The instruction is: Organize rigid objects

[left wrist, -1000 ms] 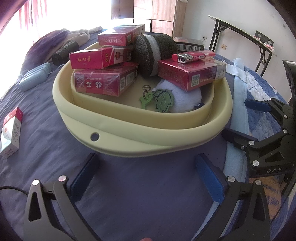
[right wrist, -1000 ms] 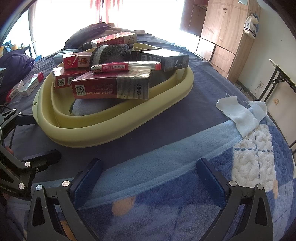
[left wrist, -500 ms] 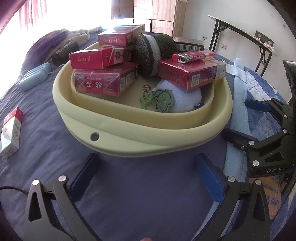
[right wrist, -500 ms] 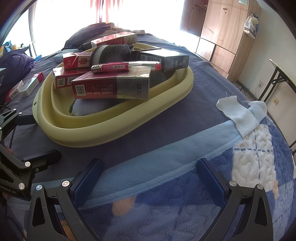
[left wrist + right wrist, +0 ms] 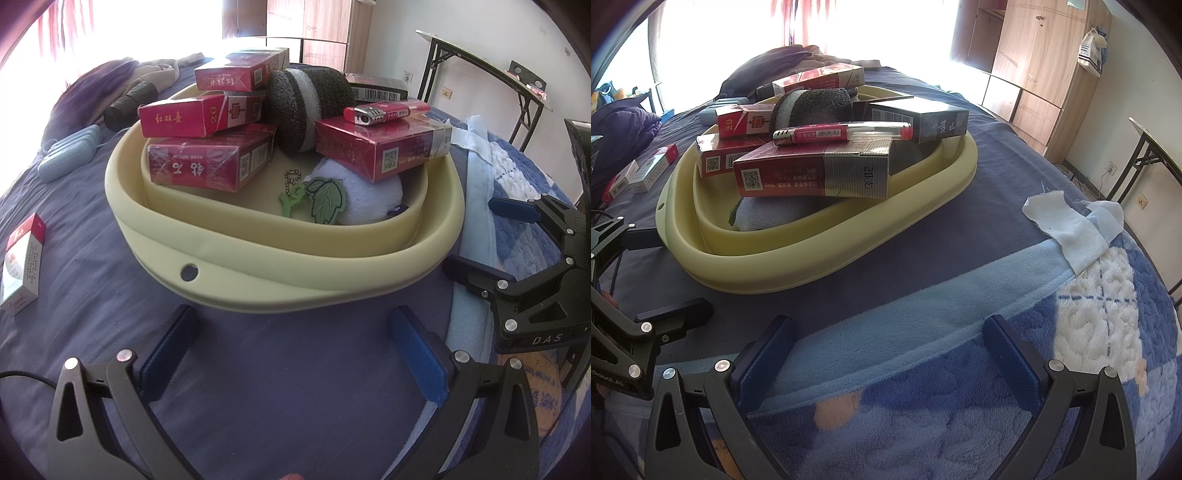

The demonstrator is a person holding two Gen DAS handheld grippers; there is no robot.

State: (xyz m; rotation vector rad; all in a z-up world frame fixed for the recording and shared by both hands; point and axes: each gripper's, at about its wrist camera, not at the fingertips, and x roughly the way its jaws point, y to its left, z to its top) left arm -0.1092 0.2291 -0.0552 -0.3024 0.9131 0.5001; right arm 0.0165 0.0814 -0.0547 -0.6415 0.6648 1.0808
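Both hand-held grippers, left (image 5: pixel 295 332) and right (image 5: pixel 888 341), gape empty; red box (image 5: pixel 384 149) half-hides plush (image 5: pixel 365 201).

Yellow basin (image 5: pixel 827 254) sitting centre-left, holding cigarette boxes (image 5: pixel 812 177). Lighter (image 5: pixel 842 133) lying on top. Right gripper (image 5: pixel 886 347) gaping wide at bottom.

A home bedroom: blanketed bed (image 5: pixel 960 369), wooden wardrobe (image 5: pixel 1045 74).

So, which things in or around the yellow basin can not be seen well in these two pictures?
- Plush toy: left wrist view, mostly under a red box; the basin wall hides it in the right wrist view.
- Black box: left wrist view, behind the sponge.
- Packs on the bed: right wrist view, small, print unreadable.
- Window area: both views, overexposed.
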